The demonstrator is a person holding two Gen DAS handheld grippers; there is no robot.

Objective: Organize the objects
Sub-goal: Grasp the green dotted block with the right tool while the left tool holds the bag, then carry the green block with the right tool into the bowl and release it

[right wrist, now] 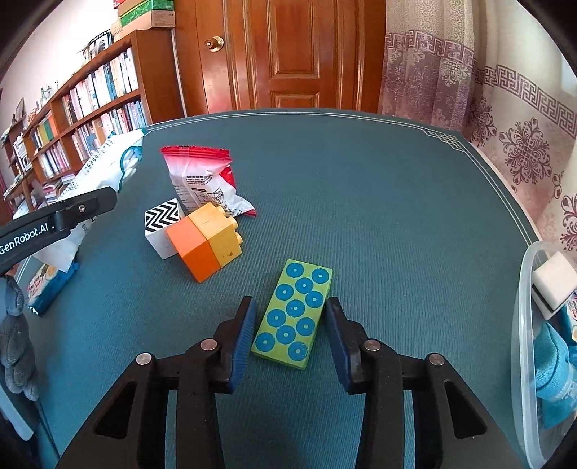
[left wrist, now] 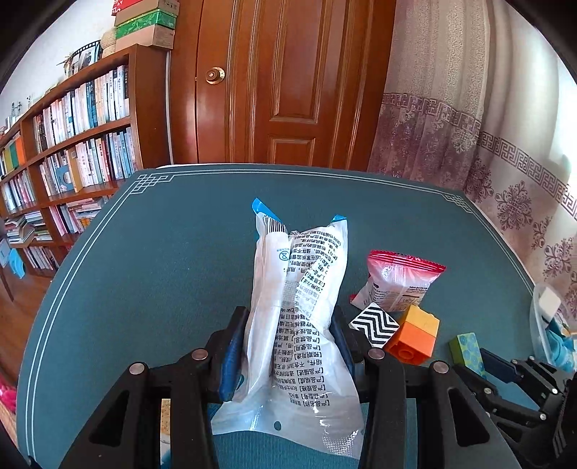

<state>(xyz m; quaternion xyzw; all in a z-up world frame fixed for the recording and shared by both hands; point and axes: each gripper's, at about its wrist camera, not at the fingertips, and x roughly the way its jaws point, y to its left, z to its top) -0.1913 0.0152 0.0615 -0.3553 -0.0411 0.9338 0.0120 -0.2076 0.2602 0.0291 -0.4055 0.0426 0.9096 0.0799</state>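
Behind the teal table

A panelled wooden door [left wrist: 281, 83] with a brass knob [left wrist: 215, 75] stands between a bookshelf [left wrist: 72, 144] full of books, boxes [left wrist: 148, 21] stacked on top, and a patterned curtain [left wrist: 468, 144] at right.

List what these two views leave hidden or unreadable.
- Clear plastic bin, right wrist view: cut off by the frame edge; contents only partly seen.
- White printed bag, left wrist view: lower sides covered by the left gripper; front face unseen.
- Blue packet, right wrist view: mostly under the bag.
- Red snack packet: print too small.
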